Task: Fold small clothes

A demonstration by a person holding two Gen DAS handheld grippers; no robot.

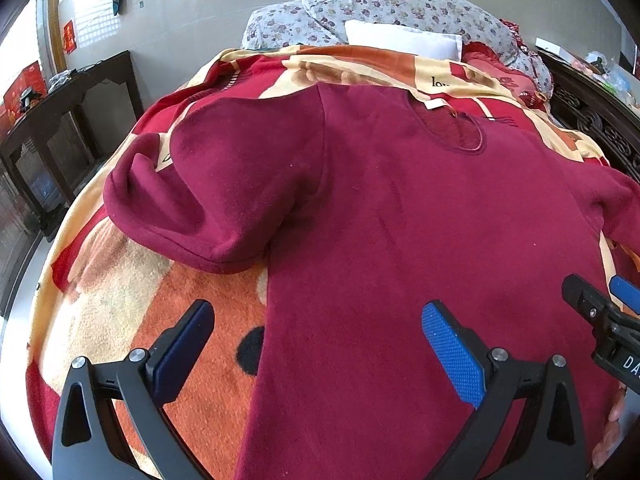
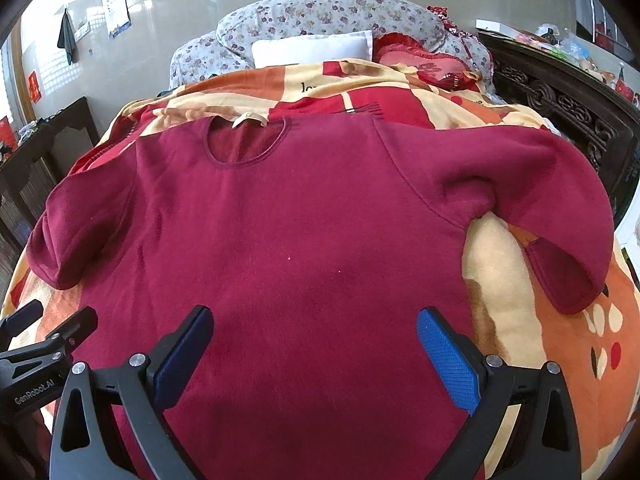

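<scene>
A dark red long-sleeved top point(image 1: 400, 220) lies spread flat on the blanket, neck away from me; it also shows in the right wrist view point(image 2: 300, 220). Its left sleeve point(image 1: 192, 200) is bent back on itself, and its right sleeve point(image 2: 560, 208) curls down at the right. My left gripper point(image 1: 316, 320) is open and empty, over the top's lower left edge. My right gripper point(image 2: 314, 328) is open and empty, above the top's lower middle. Each gripper shows at the edge of the other's view point(image 1: 600, 312) point(image 2: 44, 328).
An orange, red and cream blanket point(image 1: 132, 300) covers the bed. A floral quilt point(image 2: 320, 12), a white pillow point(image 2: 312, 50) and a red cushion point(image 2: 420, 60) lie at the head. Dark carved wood furniture point(image 2: 560, 100) stands to the right, a dark cabinet point(image 1: 60, 128) to the left.
</scene>
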